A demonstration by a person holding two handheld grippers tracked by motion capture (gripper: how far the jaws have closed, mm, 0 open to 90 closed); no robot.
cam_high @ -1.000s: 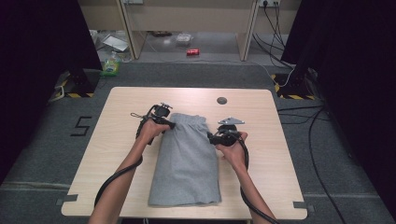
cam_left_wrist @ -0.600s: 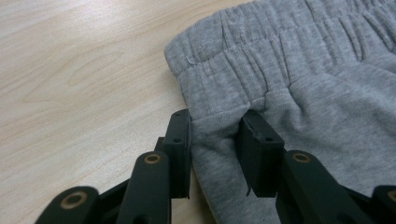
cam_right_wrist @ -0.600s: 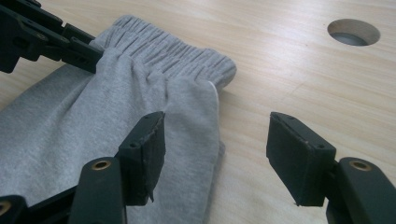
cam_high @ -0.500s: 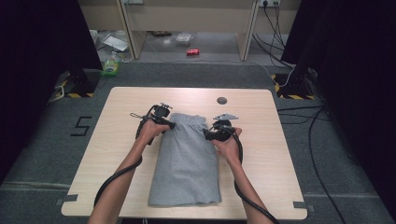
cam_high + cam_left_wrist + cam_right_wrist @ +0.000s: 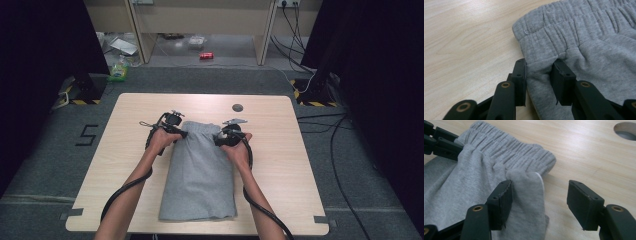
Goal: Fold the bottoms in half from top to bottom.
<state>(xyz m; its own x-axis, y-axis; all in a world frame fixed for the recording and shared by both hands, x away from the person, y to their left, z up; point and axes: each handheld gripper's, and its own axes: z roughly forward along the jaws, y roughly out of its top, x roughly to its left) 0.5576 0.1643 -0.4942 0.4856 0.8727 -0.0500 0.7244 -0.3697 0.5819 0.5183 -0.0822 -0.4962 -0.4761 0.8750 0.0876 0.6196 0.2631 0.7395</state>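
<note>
While grey shorts [image 5: 200, 175] lie folded lengthwise down middle of table [image 5: 300, 165], waistband toward far edge, hem near front edge, left gripper [image 5: 539, 72] pinches fold of cloth just below waistband at left corner. Right gripper [image 5: 540, 197] at right waistband corner: jaws spread, one pad touching raised flap of cloth, other pad apart over bare wood, no pinch. Round hole [image 5: 237, 107] in table near far edge, beyond right gripper.
</note>
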